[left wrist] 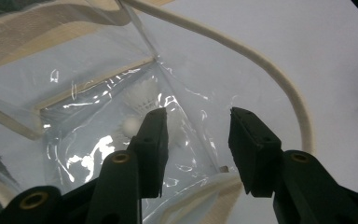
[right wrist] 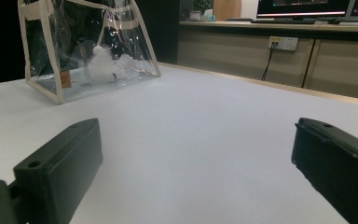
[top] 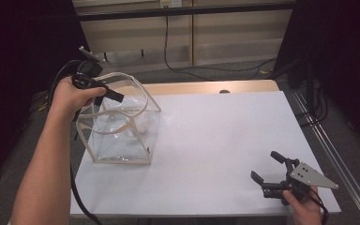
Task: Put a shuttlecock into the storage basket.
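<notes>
My left hand [top: 72, 96] is raised over the bag [top: 122, 129] at the table's [top: 215, 140] left edge, its forearm running up from below. The left gripper [left wrist: 198, 140] points down into the bag's mouth, jaws parted and gripping nothing. Shuttlecocks [left wrist: 142, 95] lie on the bag's floor, blurred by glare on the plastic. My right gripper [top: 268, 168] rests low at the near right corner, released, its hand cut off by the frame.

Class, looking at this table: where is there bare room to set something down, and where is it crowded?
Free: the wide white table between the clear bag and the right gripper, back to the far edge. Crowded: the near-left corner, where the bag stands with the left gripper over its mouth.
</notes>
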The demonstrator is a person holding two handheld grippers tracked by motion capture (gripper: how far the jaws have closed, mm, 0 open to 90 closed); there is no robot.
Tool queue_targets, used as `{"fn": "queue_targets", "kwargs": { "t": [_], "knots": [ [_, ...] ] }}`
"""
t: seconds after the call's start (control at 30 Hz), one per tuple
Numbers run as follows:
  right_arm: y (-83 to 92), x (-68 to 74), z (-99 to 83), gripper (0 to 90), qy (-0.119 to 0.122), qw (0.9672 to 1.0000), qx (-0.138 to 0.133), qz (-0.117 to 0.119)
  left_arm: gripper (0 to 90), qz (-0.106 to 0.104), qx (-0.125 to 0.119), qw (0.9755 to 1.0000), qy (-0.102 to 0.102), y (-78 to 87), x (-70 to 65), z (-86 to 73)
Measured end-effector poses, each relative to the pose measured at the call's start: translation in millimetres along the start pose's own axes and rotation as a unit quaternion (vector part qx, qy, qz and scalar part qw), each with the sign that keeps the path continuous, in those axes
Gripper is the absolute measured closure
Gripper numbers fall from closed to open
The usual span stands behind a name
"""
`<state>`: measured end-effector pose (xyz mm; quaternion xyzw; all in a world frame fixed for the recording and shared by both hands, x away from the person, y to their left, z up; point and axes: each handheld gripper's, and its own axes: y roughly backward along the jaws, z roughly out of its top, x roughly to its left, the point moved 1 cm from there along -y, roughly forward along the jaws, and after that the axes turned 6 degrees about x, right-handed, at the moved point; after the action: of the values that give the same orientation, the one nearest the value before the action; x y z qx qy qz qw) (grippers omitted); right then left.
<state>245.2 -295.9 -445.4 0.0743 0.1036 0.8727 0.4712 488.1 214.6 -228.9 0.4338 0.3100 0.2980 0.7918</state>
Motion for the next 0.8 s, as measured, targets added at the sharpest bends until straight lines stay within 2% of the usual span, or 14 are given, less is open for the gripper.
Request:
{"fn": "queue_targets", "kwargs": {
  "t": [0.1, 0.17, 0.3, 0.43, 0.53, 0.67, 0.8],
  "knots": [
    [0.5, -0.2, -0.6, 1.4, 0.001, 1.0000, 0.002, 0.001, 54.3, -0.006, -0.002, 1.0000, -0.006, 0.6, -4.7, -0.2],
    [1.4, 0.0, -0.8, 1.4, 0.000, 1.0000, 0.002, 0.001, 52.2, -0.019, -0.004, 0.9998, -0.008, 1.8, -8.3, -0.5],
    [3.1, -1.2, -0.2, 1.4, -0.001, 1.0000, -0.001, -0.003, 48.3, -0.024, -0.007, 0.9994, -0.023, 3.8, -17.5, -1.0],
    [2.2, 0.3, -0.1, 1.4, 0.001, 1.0000, 0.000, -0.001, 43.0, -0.043, -0.006, 0.9982, -0.042, 6.2, -29.1, -3.2],
    [2.2, 0.4, -0.2, 1.4, -0.001, 1.0000, 0.000, -0.001, 39.5, -0.054, -0.012, 0.9966, -0.061, 9.0, -38.0, -6.1],
    [2.1, -0.5, -0.1, 1.4, 0.003, 1.0000, -0.001, -0.002, 34.3, -0.079, -0.027, 0.9935, -0.077, 10.8, -48.7, -12.7],
    [1.9, 1.0, 0.4, 1.4, 0.002, 1.0000, 0.000, -0.002, 31.9, -0.090, -0.024, 0.9912, -0.094, 7.8, -56.7, -21.0]
  ]
}}
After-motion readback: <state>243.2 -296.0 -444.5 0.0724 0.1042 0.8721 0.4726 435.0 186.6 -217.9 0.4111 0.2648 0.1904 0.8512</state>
